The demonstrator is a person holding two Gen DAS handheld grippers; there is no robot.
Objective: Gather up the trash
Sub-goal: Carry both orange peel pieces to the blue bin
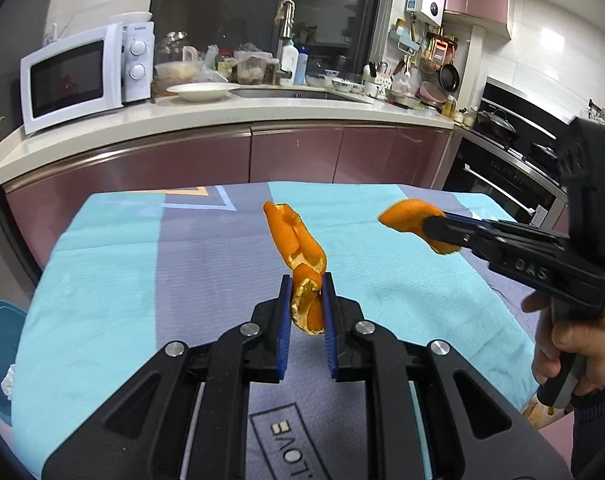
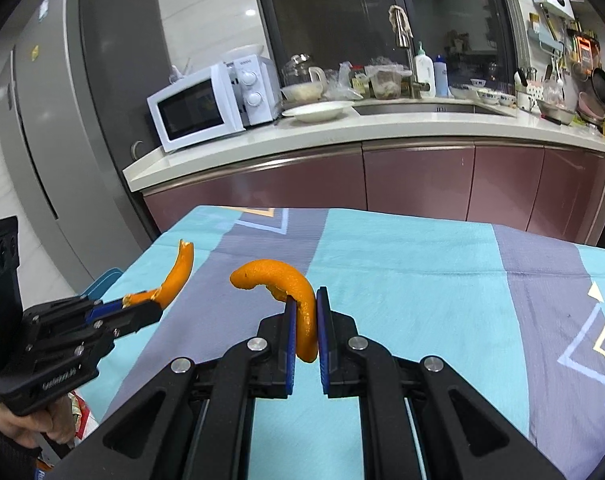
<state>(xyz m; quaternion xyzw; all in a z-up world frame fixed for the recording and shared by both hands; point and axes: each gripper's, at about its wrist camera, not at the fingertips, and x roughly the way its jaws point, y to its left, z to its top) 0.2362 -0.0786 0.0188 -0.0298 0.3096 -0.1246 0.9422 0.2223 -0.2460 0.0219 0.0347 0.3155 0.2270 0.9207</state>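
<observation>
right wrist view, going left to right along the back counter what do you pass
Refrigerator → microwave → white plate → sink → patterned bowls → hanging frying pan.

A table [image 1: 114,280] stands before the kitchen cabinets, covered edge to edge by a cloth [image 2: 422,280] in turquoise and grey-lilac bands with pale line patterns and a printed label near the front; the visible stretch of cloth lies flat, slightly wrinkled
</observation>
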